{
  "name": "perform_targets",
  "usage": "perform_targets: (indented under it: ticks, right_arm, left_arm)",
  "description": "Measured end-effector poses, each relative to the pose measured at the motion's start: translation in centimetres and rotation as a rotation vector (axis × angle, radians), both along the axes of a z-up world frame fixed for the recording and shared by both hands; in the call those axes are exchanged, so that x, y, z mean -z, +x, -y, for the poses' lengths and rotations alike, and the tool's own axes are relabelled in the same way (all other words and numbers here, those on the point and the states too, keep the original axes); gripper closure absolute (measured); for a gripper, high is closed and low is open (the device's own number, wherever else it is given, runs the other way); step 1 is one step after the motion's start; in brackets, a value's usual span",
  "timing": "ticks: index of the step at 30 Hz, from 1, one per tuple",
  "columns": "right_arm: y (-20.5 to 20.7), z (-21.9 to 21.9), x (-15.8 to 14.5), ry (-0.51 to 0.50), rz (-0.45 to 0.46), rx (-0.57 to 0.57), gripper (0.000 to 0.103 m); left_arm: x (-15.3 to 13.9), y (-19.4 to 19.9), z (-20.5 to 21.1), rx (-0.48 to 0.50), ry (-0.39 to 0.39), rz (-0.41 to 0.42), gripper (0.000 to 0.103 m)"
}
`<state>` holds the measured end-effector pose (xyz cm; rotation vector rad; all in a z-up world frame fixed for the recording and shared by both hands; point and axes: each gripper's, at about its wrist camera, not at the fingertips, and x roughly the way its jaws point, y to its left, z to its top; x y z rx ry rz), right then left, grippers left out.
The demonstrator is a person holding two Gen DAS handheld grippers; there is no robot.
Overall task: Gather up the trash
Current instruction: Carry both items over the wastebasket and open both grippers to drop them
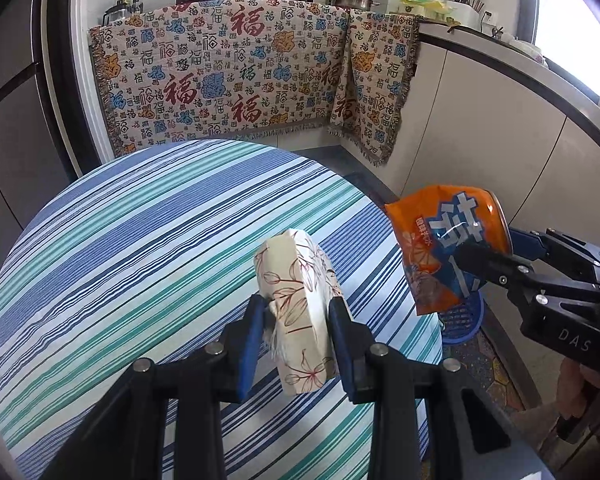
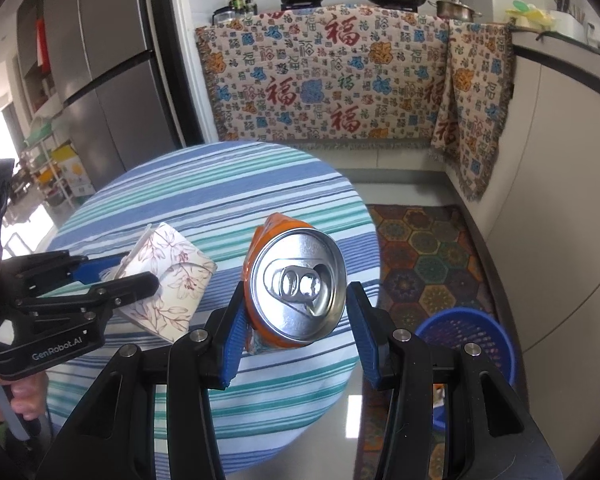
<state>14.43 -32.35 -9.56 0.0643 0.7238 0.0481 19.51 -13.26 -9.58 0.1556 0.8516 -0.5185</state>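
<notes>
My left claw [image 1: 296, 332] holds a cream floral-printed tissue pack [image 1: 298, 300], crumpled and tilted, above the striped surface [image 1: 120, 240]. My right claw [image 2: 296, 320] holds a crushed orange can [image 2: 296, 280], its silver pull-tab top facing me. A blue basket [image 2: 480, 336] sits on the floor.

The character 福 is printed repeatedly, in red and in smaller blue, green and black forms, across the patterned cloth [image 1: 236, 76] hung over the counter front. "DAS" is read on the black body of the right gripper [image 1: 484, 256] in the left wrist view. "GenRobot.AI" is read on the body of the left gripper [image 2: 112, 276] in the right wrist view. Large white-and-blue Chinese characters are printed on the crushed orange can [image 1: 440, 248]; they cannot be made out.
</notes>
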Motion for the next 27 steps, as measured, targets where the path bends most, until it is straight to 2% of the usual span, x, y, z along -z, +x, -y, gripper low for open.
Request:
perform_targets:
  ticks: [12,18,22,27]
  right_arm:
    - [-1.9,4.2,-0.6,-0.012,0.012,0.08,0.054]
    - [-2.9,10.5,-0.3,-0.045,-0.026,0.192,0.054]
    - [-3.1,16.8,2.0,-0.021,-0.111,0.283,0.054]
    - [-2.6,23.2,6.6,0.018,-0.207,0.345,0.054]
  left_arm:
    - [-1.2,-0.7,5.5,0.083,-0.012,0.016,0.07]
    - [-0.7,-1.5,11.6,0.168,-0.027,-0.01,0.07]
    - [1.2,-2.0,18.1,0.256,-0.042,-0.059,0.07]
    - [6.1,-0.6,24.9,0.308,-0.043,-0.16,0.07]
